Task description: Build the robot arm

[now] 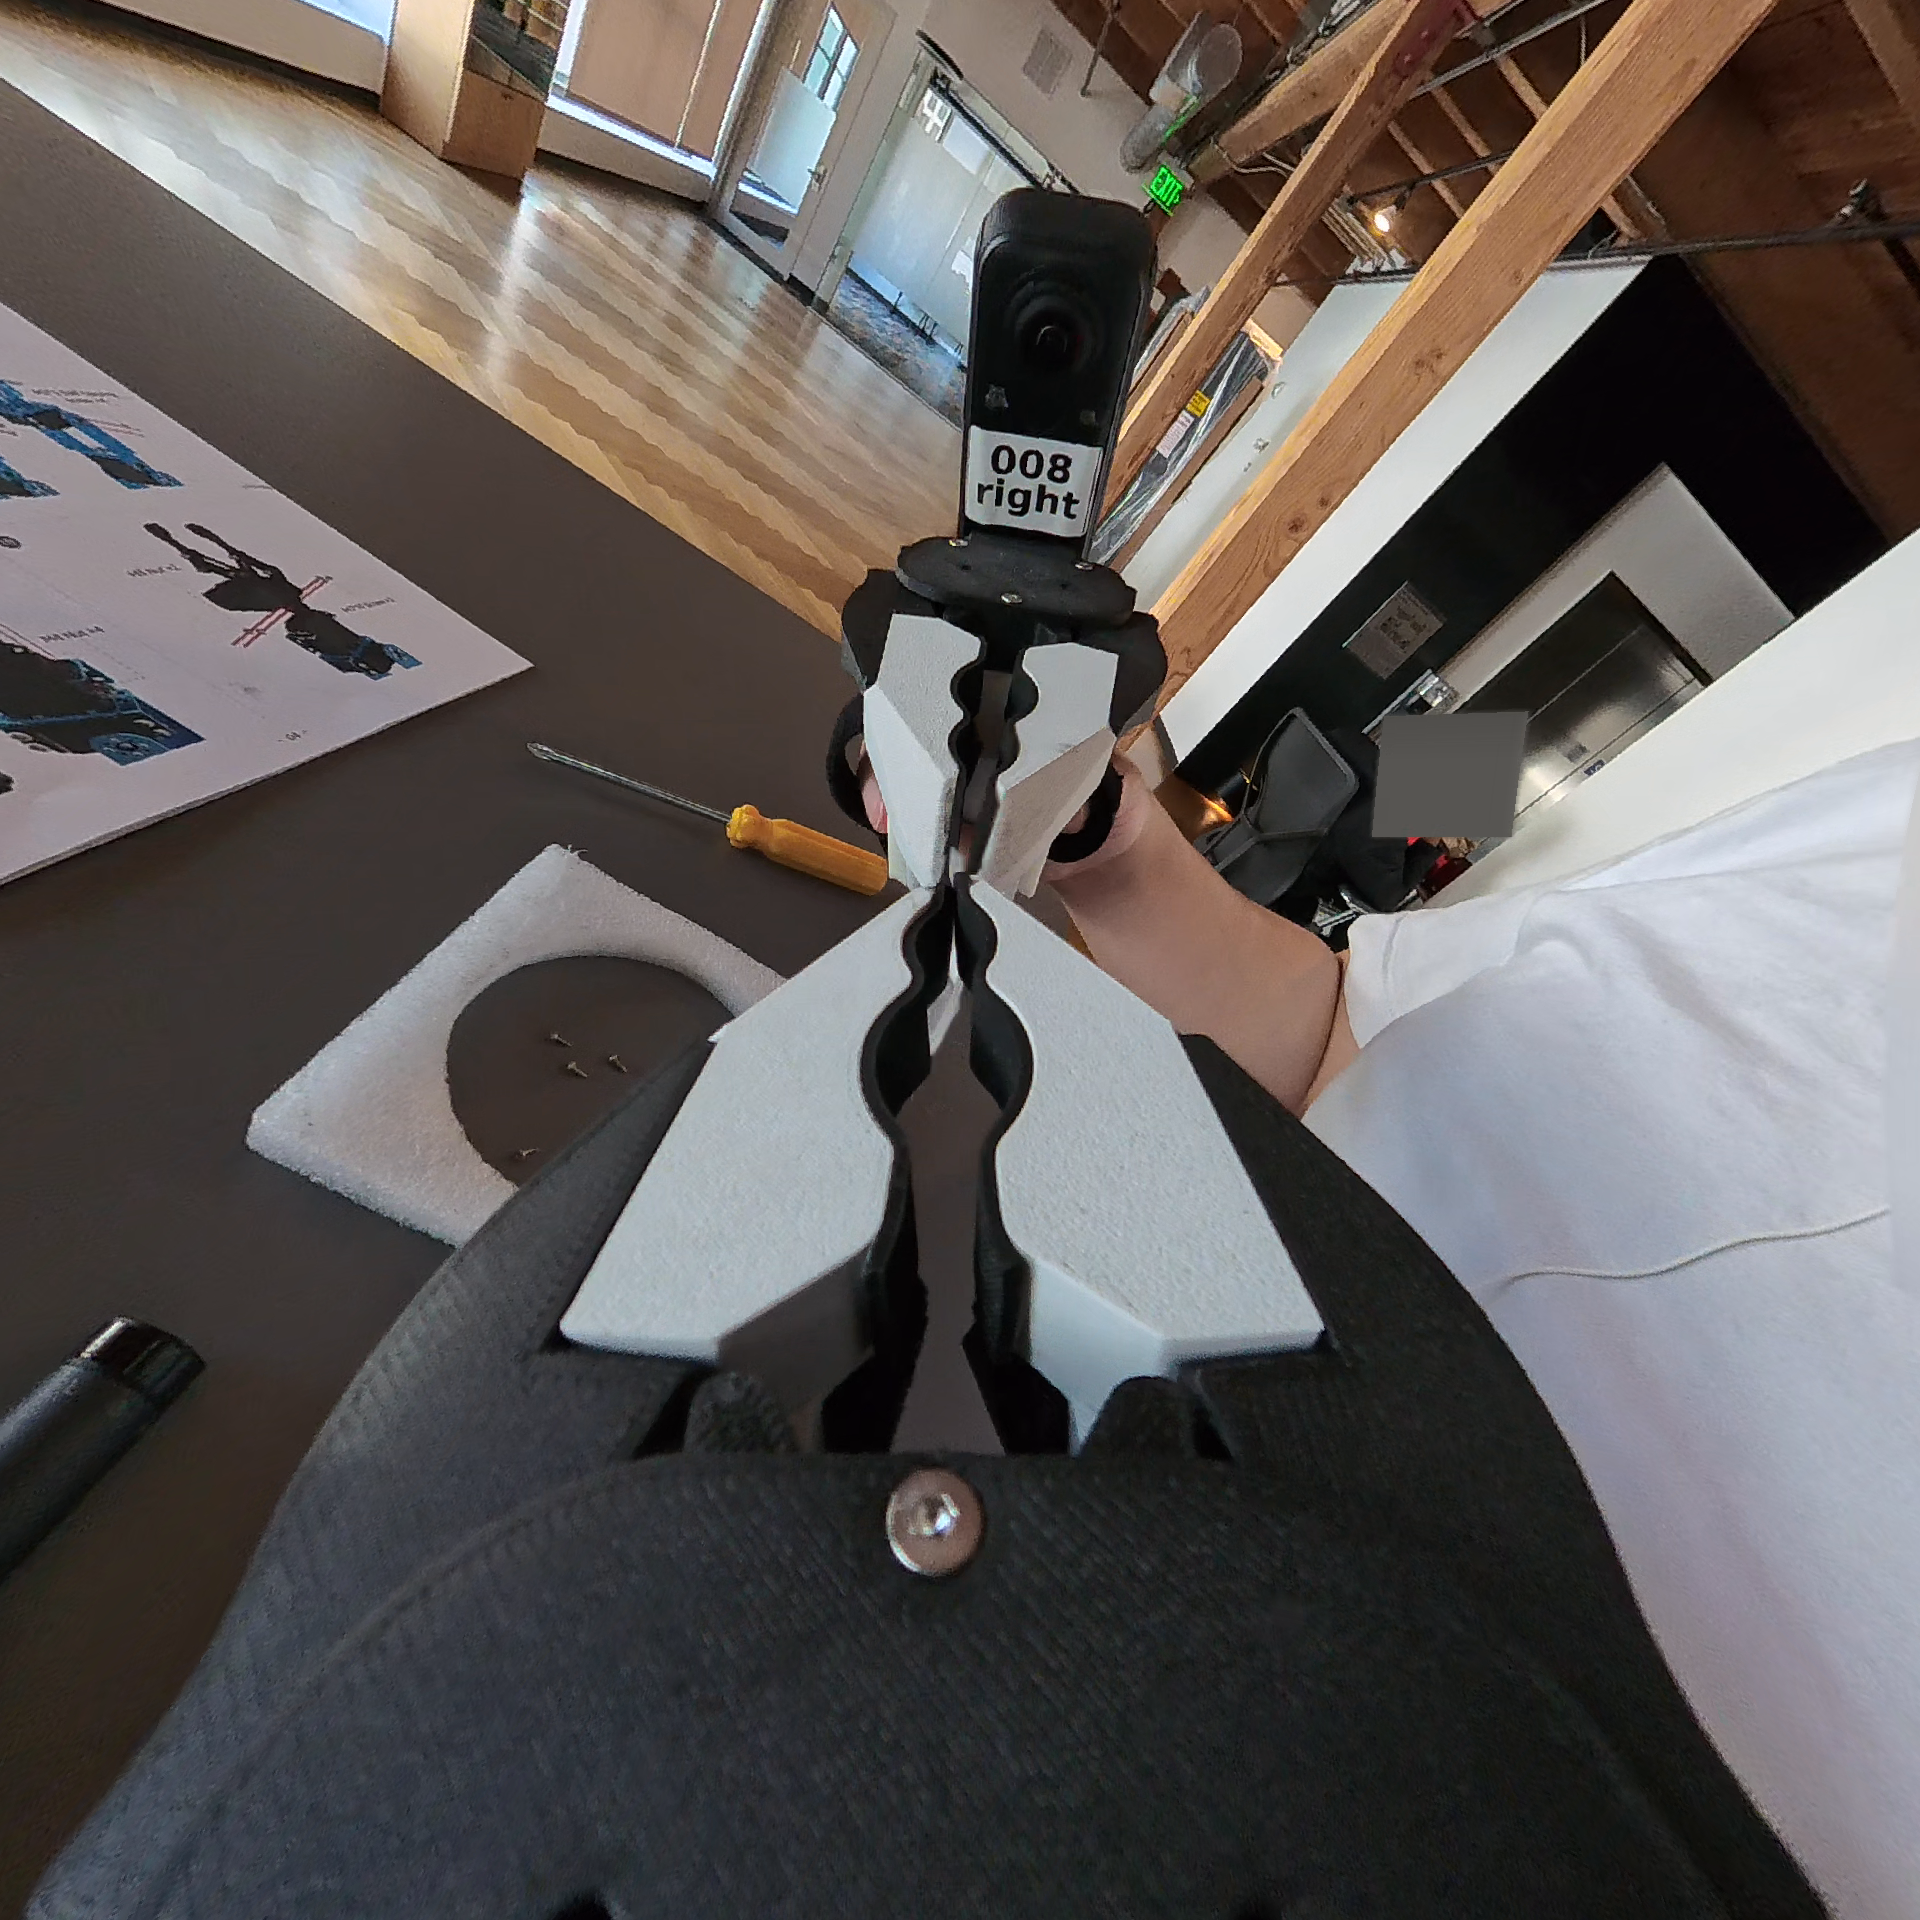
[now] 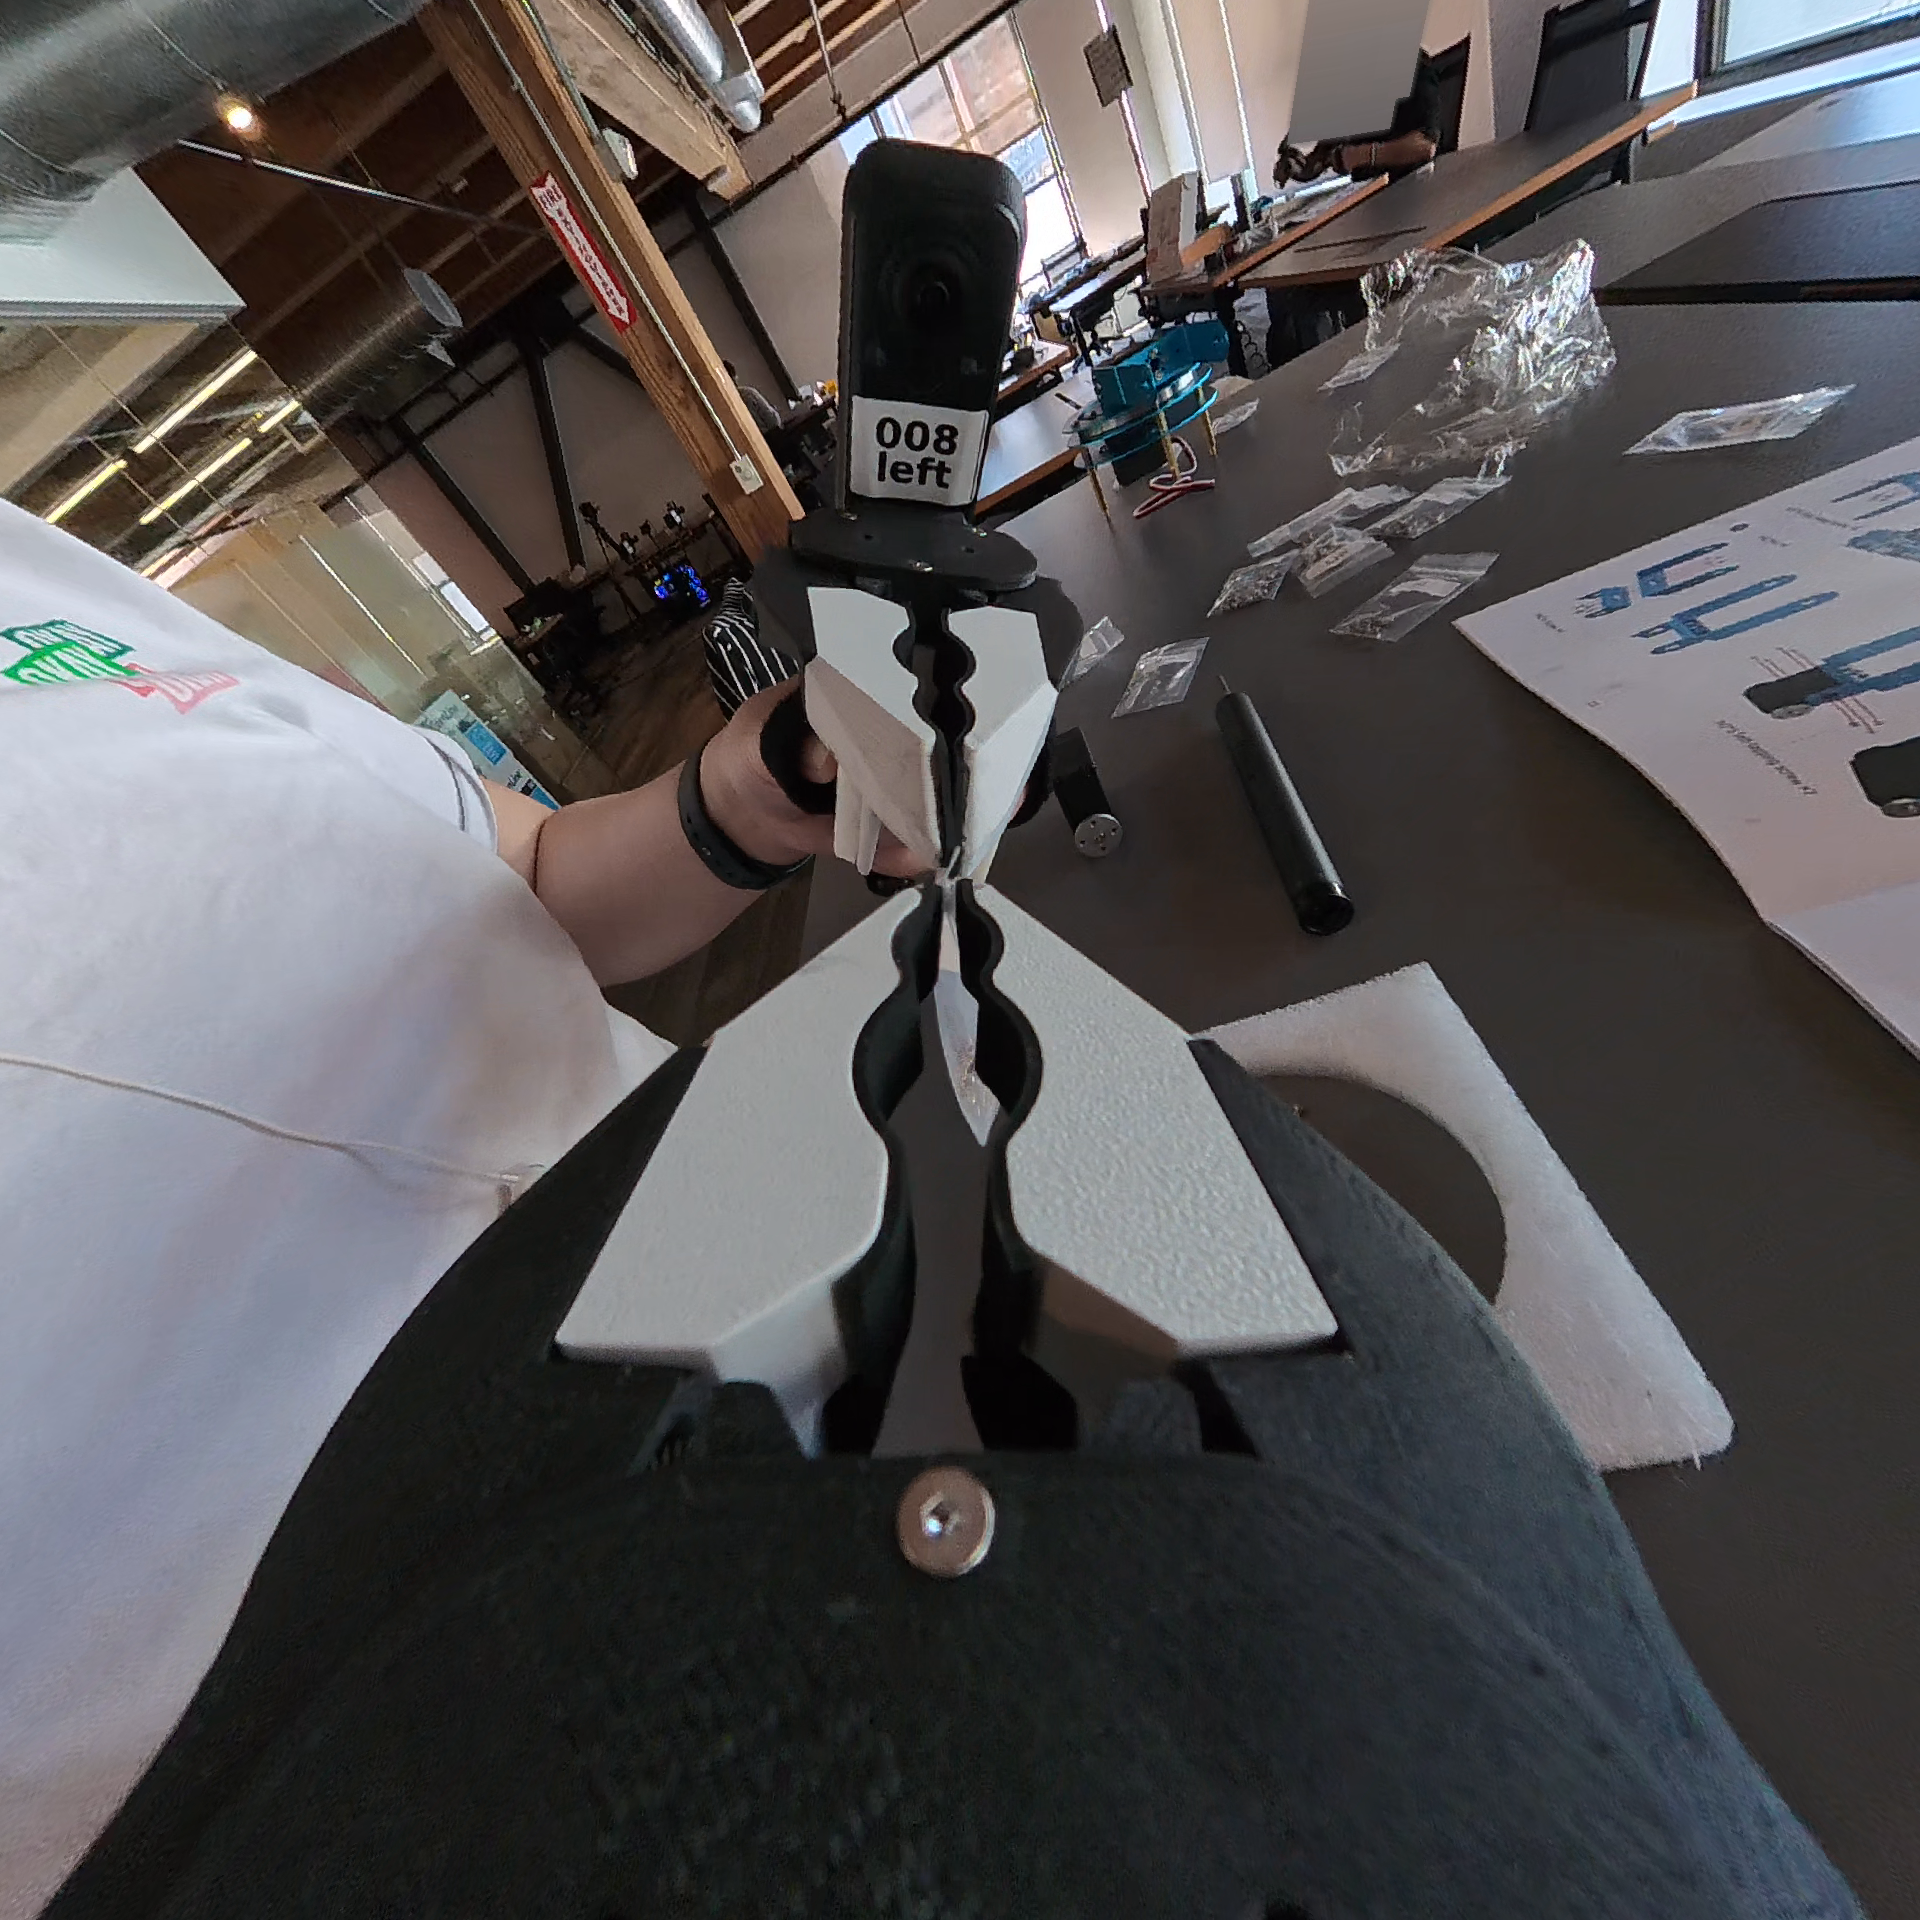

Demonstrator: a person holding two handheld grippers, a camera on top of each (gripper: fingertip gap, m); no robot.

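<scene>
I see left gripper (image 1: 951,914) and right gripper (image 2: 948,904) tip to tip, both pinched on a small clear plastic bag (image 2: 961,1023), above white foam square (image 1: 416,1049).

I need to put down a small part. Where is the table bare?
Bare table lies beyond the yellow screwdriver and printed sheet. Crowded: small bags by the black tube, screws inside the foam pad.

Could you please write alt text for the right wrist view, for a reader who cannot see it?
The right gripper, jaws shut on a small clear bag, meets the left gripper tip to tip above a dark table. White foam with a round cutout lies beside it, a black cylinder, small bags and printed sheets beyond.
</scene>
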